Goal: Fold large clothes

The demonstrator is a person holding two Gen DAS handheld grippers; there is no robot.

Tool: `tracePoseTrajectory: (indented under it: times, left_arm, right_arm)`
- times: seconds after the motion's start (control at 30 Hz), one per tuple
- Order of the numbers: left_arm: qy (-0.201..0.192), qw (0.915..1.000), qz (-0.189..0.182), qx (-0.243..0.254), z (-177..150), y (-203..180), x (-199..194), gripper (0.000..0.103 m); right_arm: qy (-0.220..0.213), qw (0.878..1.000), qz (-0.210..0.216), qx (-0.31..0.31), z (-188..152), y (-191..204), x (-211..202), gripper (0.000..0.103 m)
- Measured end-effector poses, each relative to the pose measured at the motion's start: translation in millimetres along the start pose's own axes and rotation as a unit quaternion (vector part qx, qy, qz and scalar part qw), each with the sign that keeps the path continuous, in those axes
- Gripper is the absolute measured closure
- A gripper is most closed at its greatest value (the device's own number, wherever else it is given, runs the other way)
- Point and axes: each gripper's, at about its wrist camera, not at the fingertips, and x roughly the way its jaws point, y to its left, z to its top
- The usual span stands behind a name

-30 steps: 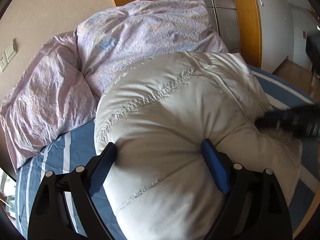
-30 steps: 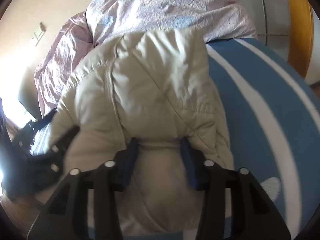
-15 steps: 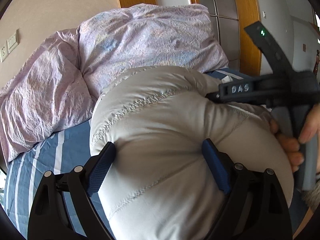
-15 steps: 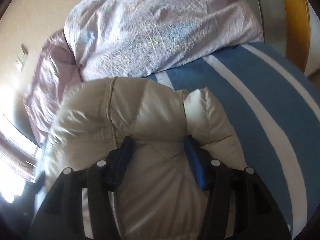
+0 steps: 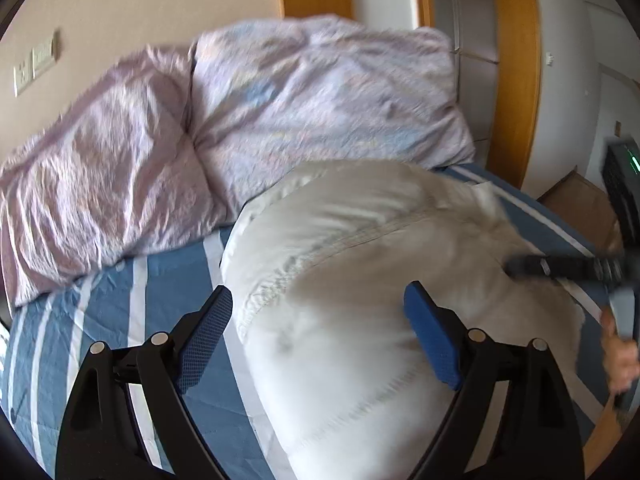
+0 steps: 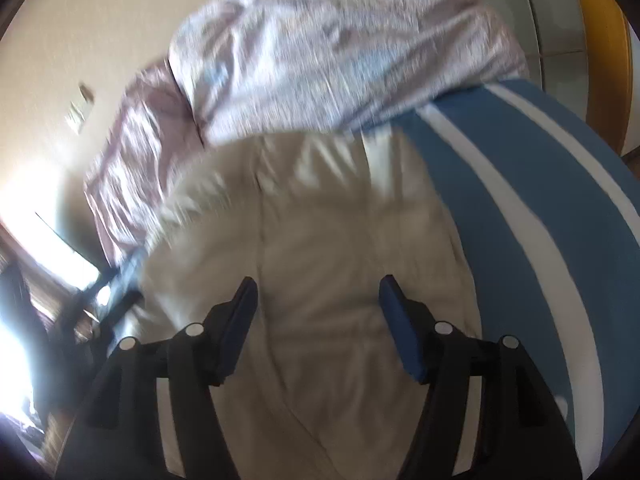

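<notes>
Striped bed (image 5: 120,300): puffy white jacket (image 5: 360,280)

Lilac pillows (image 5: 280,112) on striped bedsheet (image 5: 168,280)

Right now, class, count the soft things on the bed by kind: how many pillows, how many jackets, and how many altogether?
Pillows: 2, one on the left and one on the right
Jackets: 1, white and padded
Total: 3
</notes>
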Motion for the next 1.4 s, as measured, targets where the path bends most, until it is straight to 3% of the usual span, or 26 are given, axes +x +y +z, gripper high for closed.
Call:
tracePoseTrajectory:
  times: [0.07, 0.17, 0.27, 0.33, 0.4, 0.47, 0.5, 0.57, 0.67, 0.73, 0.9, 1.07, 1.13, 1.3, 1.4]
  left_arm:
    - [0.027, 0.9994, -0.017, -0.016, -3.7, 1.0, 17.7, 0.013]
    - [0.031, 0.9982, -0.023, -0.046, -10.9, 2.7, 31.9, 0.009]
    - [0.039, 0.9967, -0.041, -0.058, -8.4, 9.1, 26.8, 0.009]
    - [0.055, 0.9899, -0.086, -0.098, -8.5, 26.2, 18.5, 0.010]
    - [0.059, 0.9809, -0.130, -0.133, -12.1, 44.8, 8.6, 0.010]
    - [0.062, 0.9712, -0.163, -0.163, -17.5, 64.7, 2.4, 0.007]
    - [0.069, 0.9671, -0.174, -0.173, -20.3, 70.9, 1.9, 0.005]
    - [0.087, 0.9590, -0.191, -0.191, -24.0, 81.6, 5.7, 0.005]
    - [0.099, 0.9485, -0.208, -0.217, -28.2, 91.5, 12.3, 0.005]
    - [0.100, 0.9437, -0.212, -0.233, -31.0, 95.9, 15.5, 0.005]
    - [0.103, 0.9392, -0.223, -0.239, -35.0, 97.4, 21.2, 0.004]
    - [0.114, 0.9266, -0.250, -0.257, -38.4, 96.2, 31.8, 0.001]
    - [0.119, 0.9185, -0.264, -0.270, -40.5, 97.6, 37.6, 0.001]
    - [0.133, 0.8866, -0.310, -0.316, -53.1, 102.8, 51.8, 0.001]
    - [0.132, 0.8803, -0.320, -0.325, -56.0, 103.1, 54.2, 0.001]
  right_arm:
    - [0.005, 1.000, 0.008, 0.006, -3.0, -5.8, 10.5, 0.038]
    - [-0.001, 1.000, 0.023, 0.007, -2.6, -13.9, 21.8, 0.037]
    - [0.027, 1.000, 0.016, 0.004, 4.9, -11.0, 14.9, 0.037]
    - [0.039, 0.999, -0.009, 0.012, 12.2, -9.3, -2.4, 0.030]
    - [0.016, 0.999, -0.025, 0.013, 17.5, -11.2, -25.2, 0.002]
    - [-0.019, 0.999, -0.015, 0.021, 21.6, -20.7, -51.5, 0.002]
    - [-0.016, 0.999, -0.002, 0.031, 24.3, -28.9, -58.0, 0.002]
    - [0.016, 0.999, 0.022, 0.047, 26.5, -44.3, -54.0, 0.002]
    - [0.078, 0.994, 0.017, 0.075, 24.2, -63.1, -30.8, 0.002]
    - [0.107, 0.989, 0.048, 0.095, 20.8, -74.1, -14.7, 0.002]
    - [0.150, 0.977, 0.097, 0.119, 18.5, -80.1, 16.5, 0.002]
    - [0.186, 0.965, 0.137, 0.125, 18.1, -79.8, 39.5, 0.002]
    - [0.196, 0.960, 0.162, 0.121, 18.6, -77.2, 46.4, 0.002]
    - [0.213, 0.953, 0.192, 0.097, 19.8, -66.3, 56.5, 0.002]
    - [0.221, 0.951, 0.200, 0.081, 21.5, -58.0, 62.6, 0.002]
